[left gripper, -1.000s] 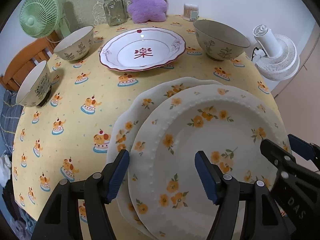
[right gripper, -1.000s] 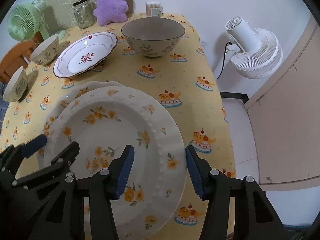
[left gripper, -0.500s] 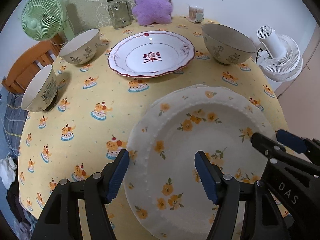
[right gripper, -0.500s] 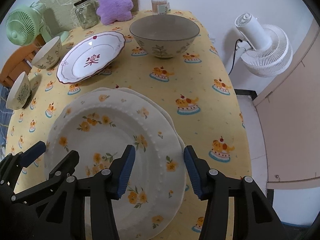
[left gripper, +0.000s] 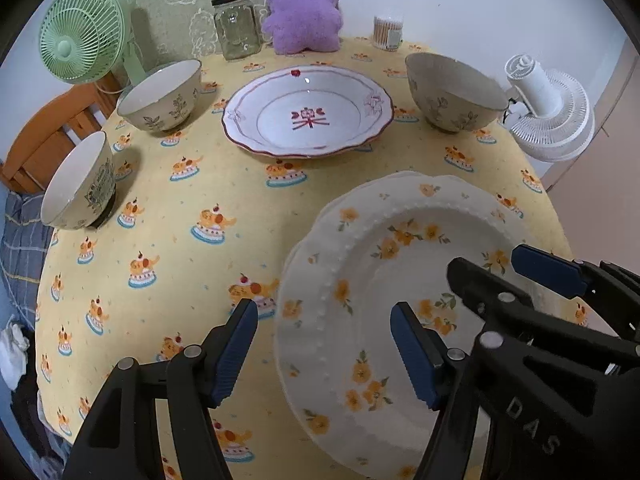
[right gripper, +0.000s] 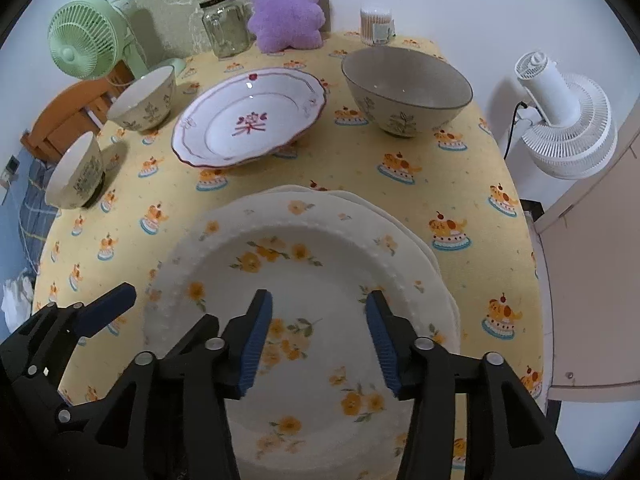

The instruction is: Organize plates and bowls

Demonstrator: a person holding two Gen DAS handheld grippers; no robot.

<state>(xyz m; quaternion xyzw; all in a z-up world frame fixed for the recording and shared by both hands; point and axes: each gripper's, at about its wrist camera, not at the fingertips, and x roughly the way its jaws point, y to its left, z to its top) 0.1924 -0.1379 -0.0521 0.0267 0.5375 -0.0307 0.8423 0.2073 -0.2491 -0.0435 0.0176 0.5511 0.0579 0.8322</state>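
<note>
Both wrist views look down across the table (left gripper: 200, 184) from close above (sharing its whole spread).

Right gripper (right gripper: 319, 334) hovering with jaws apart over flowered plate (right gripper: 304, 320), stacked on second plate (right gripper: 400, 220). Left gripper (right gripper: 152, 308) at lower left, also spread. Beyond: red-trimmed plate (right gripper: 248, 118), large bowl (right gripper: 406, 88), two small bowls (right gripper: 144, 98) (right gripper: 78, 172) on yellow tablecloth (right gripper: 460, 184). White fan (right gripper: 568, 120) at right.

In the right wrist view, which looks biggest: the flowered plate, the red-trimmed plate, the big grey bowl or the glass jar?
1. Flowered plate, though it lies nearest the camera, so partly inflated.
2. Red-trimmed plate.
3. Grey bowl, not far behind.
4. Glass jar, farthest away.
</note>
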